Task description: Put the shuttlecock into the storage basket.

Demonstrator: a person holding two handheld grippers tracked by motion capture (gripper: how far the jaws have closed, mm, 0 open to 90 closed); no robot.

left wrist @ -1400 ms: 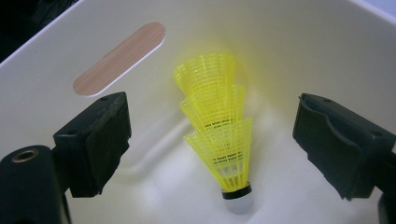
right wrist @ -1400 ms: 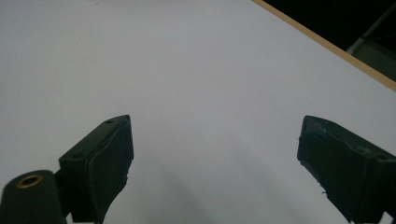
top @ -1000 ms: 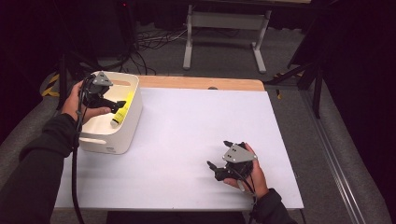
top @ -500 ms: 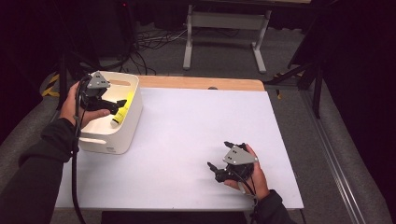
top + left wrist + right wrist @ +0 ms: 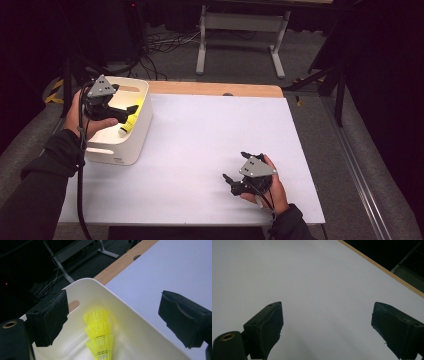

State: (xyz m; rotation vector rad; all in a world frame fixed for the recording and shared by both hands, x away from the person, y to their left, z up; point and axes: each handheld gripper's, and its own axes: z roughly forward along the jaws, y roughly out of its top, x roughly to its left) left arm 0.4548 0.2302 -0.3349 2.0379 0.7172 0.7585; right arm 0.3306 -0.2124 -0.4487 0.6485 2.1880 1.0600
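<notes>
Left gripper [image 5: 131,111] over white bin [image 5: 135,142], lifted slightly since second ago, jaws wide, empty. Yellow shuttlecocks [image 5: 98,337] stacked inside bin: drop looks done. Right gripper [image 5: 239,172] unmoved, wide, idle over bench [image 5: 200,150].

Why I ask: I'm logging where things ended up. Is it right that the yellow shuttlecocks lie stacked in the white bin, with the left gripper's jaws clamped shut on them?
Not quite. The yellow shuttlecocks do lie stacked in the white bin, but the left gripper is not clamped on them: the left gripper view shows its jaws wide open above the bin, apart from the stack.
</notes>
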